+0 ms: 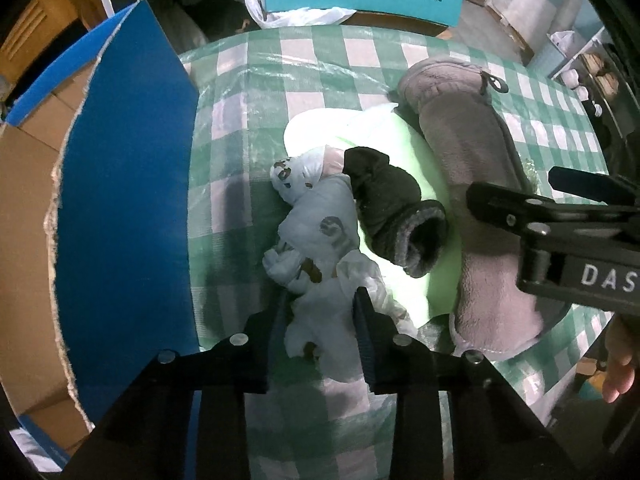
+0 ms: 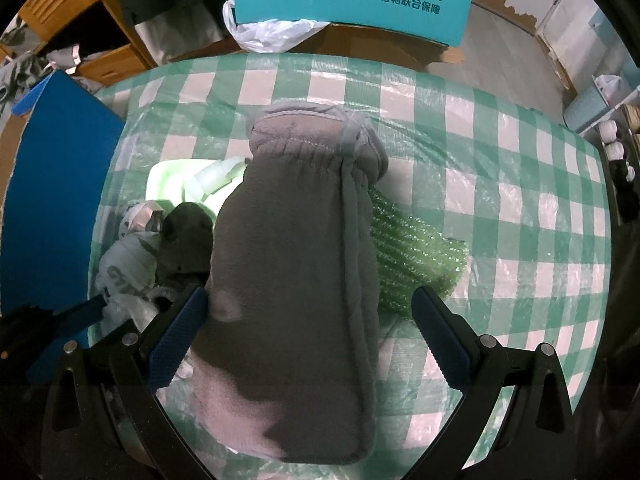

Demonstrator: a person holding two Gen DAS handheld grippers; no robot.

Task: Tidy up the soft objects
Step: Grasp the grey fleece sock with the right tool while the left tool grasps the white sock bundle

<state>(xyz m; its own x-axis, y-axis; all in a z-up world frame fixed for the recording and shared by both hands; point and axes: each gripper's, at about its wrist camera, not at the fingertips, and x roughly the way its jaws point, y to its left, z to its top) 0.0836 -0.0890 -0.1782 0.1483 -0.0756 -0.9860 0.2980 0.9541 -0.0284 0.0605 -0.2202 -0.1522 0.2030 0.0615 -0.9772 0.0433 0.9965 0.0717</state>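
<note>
Left gripper [image 1: 322,312] pinches the near end of the white printed cloth [image 1: 320,240] at lower centre; cloth runs lengthwise up-frame, away from the fingers. Right gripper [image 2: 310,312] spread wide, nothing held, straddling the grey plush pouch [image 2: 296,280], whose long axis points straight up-frame toward its gathered end. Black sock [image 1: 394,216] lies on the pale green cloth [image 1: 420,184], between the two. Blue carton [image 1: 120,200] at left. Only the right view shows the green mesh [image 2: 416,252] beside the pouch.
</note>
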